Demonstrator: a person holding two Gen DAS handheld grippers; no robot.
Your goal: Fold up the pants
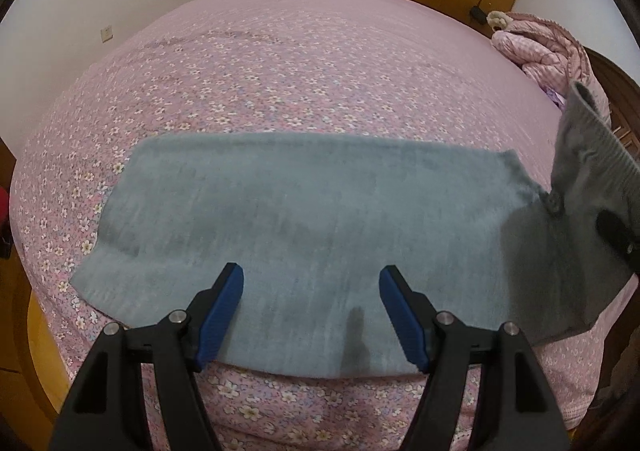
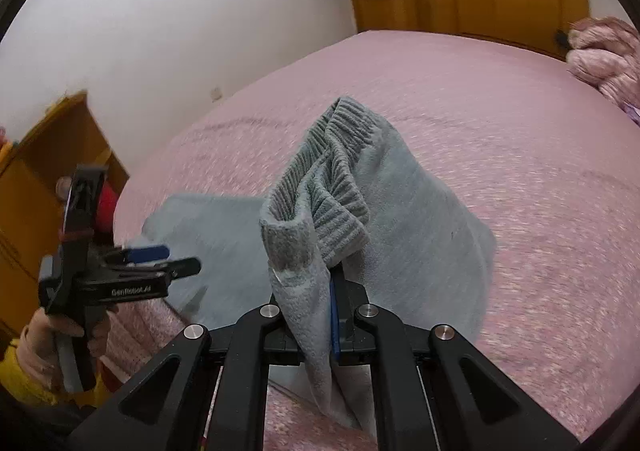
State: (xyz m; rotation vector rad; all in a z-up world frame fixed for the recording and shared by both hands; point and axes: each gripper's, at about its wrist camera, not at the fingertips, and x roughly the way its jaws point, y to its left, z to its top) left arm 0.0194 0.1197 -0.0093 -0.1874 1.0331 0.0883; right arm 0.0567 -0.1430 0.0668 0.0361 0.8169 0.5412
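Two grippers – right gripper (image 2: 320,291) pinches pants (image 1: 320,211), left gripper (image 1: 312,291) spread

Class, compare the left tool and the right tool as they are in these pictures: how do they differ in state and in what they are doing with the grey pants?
The left tool is open, its blue pads wide apart; the right tool is shut on the grey pants. The left tool holds nothing and hovers over the flat part; the right tool lifts the ribbed waistband end off the pink bedspread. Both have black frames and blue pads.
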